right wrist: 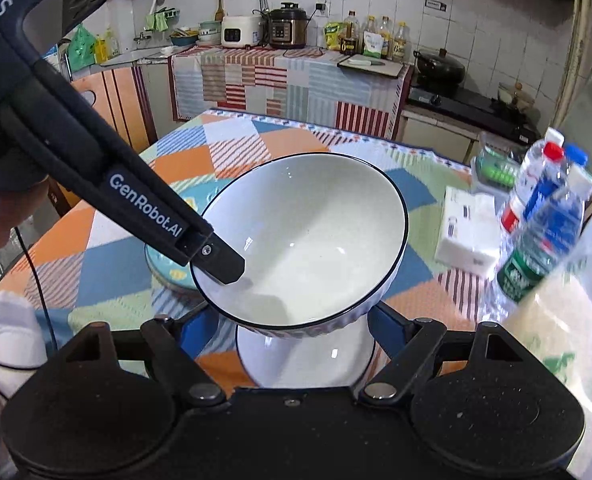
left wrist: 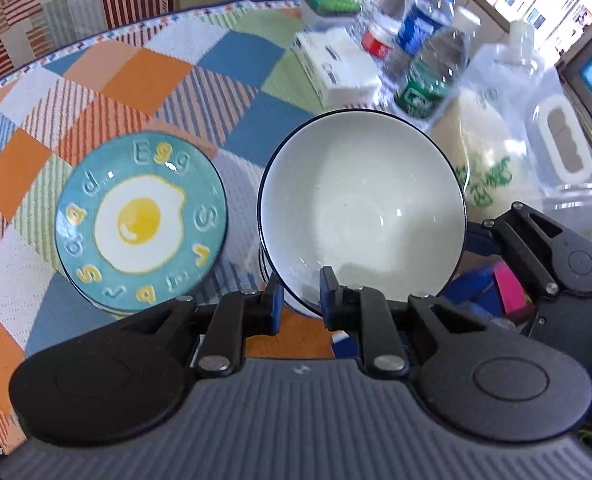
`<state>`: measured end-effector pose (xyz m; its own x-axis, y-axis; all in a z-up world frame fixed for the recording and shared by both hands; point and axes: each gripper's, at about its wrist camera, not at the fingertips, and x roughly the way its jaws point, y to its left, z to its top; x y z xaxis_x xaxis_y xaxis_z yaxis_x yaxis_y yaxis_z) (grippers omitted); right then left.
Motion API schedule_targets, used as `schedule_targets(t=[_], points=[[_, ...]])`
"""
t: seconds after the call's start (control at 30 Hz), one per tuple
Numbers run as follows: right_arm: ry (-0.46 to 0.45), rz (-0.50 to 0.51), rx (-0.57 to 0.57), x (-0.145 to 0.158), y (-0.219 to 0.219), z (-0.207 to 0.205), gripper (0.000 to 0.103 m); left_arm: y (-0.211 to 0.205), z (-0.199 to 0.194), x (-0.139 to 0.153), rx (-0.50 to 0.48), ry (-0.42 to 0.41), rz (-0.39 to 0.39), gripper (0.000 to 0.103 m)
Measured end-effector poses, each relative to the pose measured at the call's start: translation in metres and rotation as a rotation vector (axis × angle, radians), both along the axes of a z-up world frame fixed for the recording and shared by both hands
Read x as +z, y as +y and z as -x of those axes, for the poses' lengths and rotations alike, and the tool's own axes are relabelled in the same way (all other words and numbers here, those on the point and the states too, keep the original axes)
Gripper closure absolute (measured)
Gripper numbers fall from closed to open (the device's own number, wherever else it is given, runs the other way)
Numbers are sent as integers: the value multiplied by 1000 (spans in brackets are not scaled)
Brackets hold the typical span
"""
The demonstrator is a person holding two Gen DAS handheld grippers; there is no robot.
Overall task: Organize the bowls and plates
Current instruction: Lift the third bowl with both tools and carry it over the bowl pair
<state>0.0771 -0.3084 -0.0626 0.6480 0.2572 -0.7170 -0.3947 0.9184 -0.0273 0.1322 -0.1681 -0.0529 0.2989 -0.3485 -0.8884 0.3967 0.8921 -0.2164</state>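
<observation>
Patchwork tablecloth (left wrist: 144, 68) bg; left gripper (left wrist: 301, 304) pinched white bowl (left wrist: 362, 204) rim, right gripper (right wrist: 294, 330) wide around lower bowl (right wrist: 304, 356), grip unclear; egg plate (left wrist: 142, 220) left.

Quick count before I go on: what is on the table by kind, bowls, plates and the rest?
White bowls: 2, one lifted and one under it
Egg plate: 1 (whether more lie beneath, I cannot tell)
Water bottles: 4
Tissue box: 1
Clear handled pouch: 1
Total: 9
</observation>
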Motion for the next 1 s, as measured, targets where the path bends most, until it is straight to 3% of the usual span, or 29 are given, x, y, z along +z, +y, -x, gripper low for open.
schedule_targets(t=[0.53, 1.0], points=[[84, 28, 7, -49, -3, 3, 17, -6, -14, -58, 24, 132, -8, 86], [114, 56, 1, -61, -6, -2, 17, -8, -16, -71, 38, 124, 23, 78]])
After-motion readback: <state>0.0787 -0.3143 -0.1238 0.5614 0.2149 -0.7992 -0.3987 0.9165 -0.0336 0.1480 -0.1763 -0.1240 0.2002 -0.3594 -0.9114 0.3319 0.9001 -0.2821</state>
